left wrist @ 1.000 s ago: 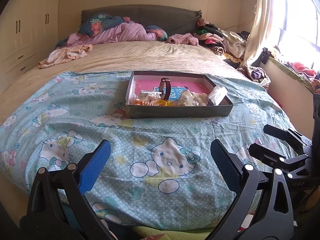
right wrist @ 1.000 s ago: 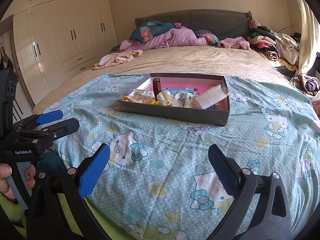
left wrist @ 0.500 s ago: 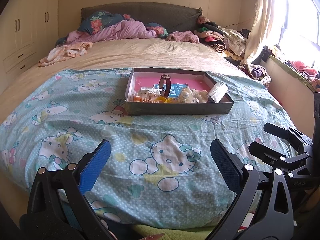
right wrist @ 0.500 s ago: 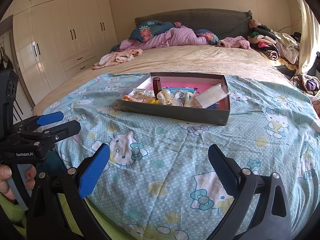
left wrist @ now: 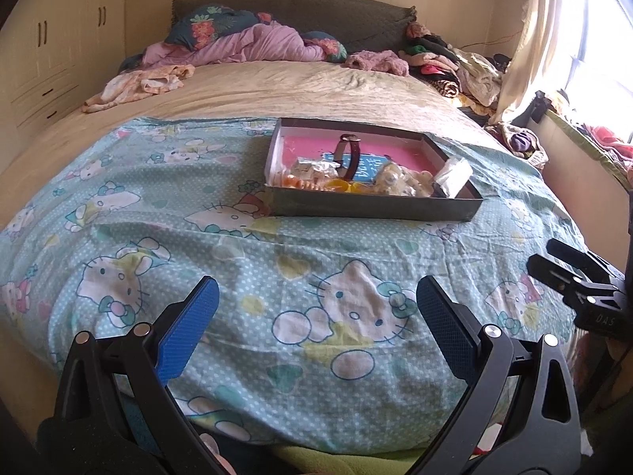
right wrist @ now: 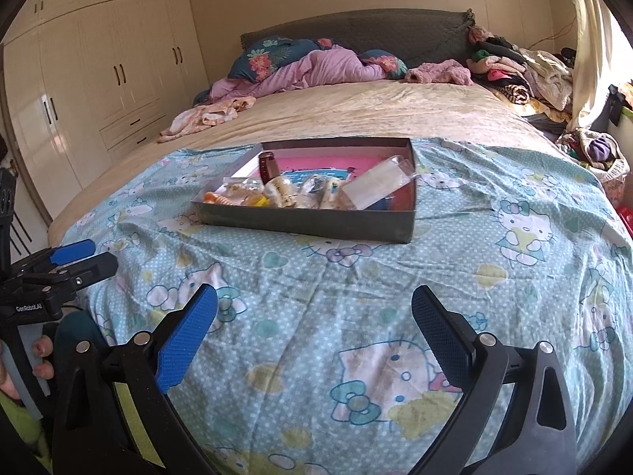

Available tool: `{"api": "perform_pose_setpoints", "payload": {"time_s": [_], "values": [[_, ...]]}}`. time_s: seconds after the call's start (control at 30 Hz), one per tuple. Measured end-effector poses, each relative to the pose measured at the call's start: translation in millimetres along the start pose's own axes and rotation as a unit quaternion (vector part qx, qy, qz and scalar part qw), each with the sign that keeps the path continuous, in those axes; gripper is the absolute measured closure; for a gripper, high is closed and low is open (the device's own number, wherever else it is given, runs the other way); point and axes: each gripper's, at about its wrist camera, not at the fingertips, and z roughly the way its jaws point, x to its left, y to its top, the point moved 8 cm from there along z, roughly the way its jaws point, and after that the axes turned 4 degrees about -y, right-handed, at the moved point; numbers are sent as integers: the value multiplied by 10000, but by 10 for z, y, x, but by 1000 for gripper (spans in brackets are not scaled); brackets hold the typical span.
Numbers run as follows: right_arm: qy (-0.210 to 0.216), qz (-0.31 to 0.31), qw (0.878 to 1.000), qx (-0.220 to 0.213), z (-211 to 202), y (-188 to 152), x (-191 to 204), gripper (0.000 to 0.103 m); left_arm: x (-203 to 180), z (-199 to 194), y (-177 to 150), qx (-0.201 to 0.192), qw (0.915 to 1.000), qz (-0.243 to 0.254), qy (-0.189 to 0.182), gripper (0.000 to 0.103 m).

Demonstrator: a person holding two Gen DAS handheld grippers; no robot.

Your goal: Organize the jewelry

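**Both tongs apart, short of the box**

Your left gripper hangs spread and empty, well short of the box. Inside it, left to right: orange beads, upright watch, clear packet. Your right gripper gapes too. Approach level, take single pieces.

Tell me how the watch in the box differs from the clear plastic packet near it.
The watch stands on edge as a dark loop; the clear plastic packet is pale and see-through, and leans on the box wall. The watch sits near the middle, the packet at the window-side end. Both lie inside the box, untouched by the tongs.
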Motion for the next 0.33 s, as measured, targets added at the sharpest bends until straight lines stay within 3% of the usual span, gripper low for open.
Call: {"api": "perform_pose_setpoints", "payload": {"time_s": [0.1,0.17,0.33], "values": [[-392,337,9986,-67,69,69,-457,5,356,68,135,-36,9991,-335,239,10],[-795,541,9953,-86,135,141,-854,5,730,164,268,-25,9962,-542,685,10],[-1922,1145,9746,105,400,276,-2140,5,1906,544,605,128,9772,-1134,1789,10]]}}
